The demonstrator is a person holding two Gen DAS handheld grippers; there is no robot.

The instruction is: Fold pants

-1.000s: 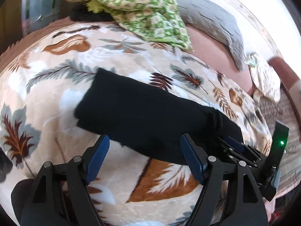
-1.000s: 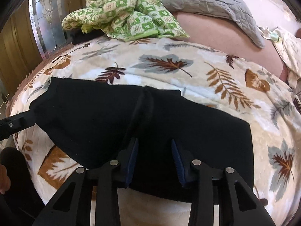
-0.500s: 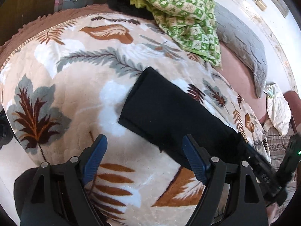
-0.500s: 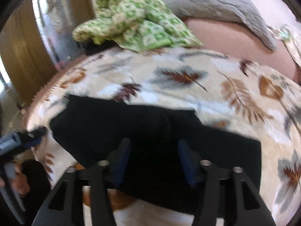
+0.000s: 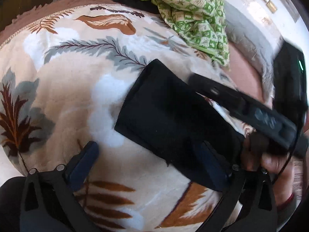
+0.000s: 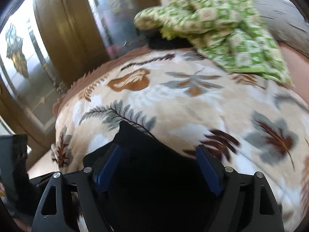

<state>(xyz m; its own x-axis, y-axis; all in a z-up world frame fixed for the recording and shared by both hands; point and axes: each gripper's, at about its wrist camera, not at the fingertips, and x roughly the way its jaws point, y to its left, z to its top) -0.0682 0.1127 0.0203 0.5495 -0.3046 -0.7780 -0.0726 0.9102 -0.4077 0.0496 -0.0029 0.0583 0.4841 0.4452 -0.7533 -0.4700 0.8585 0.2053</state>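
Note:
The black pants (image 5: 170, 116) lie folded flat on the leaf-patterned blanket (image 5: 63, 100). My left gripper (image 5: 148, 162) is open, its right finger over the pants' near edge and its left finger over bare blanket. The right gripper's body (image 5: 251, 108) crosses the left wrist view above the pants' right part, blurred. In the right wrist view the pants (image 6: 150, 174) fill the lower middle, and my right gripper (image 6: 160, 166) is open wide just above them, with one pants corner between the fingers.
A green-patterned cloth (image 5: 193, 13) is bunched at the far side of the bed (image 6: 222, 25). A grey pillow (image 5: 249, 38) lies behind it. A wooden door with glass panels (image 6: 58, 38) stands to the left of the bed edge (image 6: 63, 104).
My right gripper has opened wide and swung left over the pants. My left gripper has moved closer to the pants' left end, staying open.

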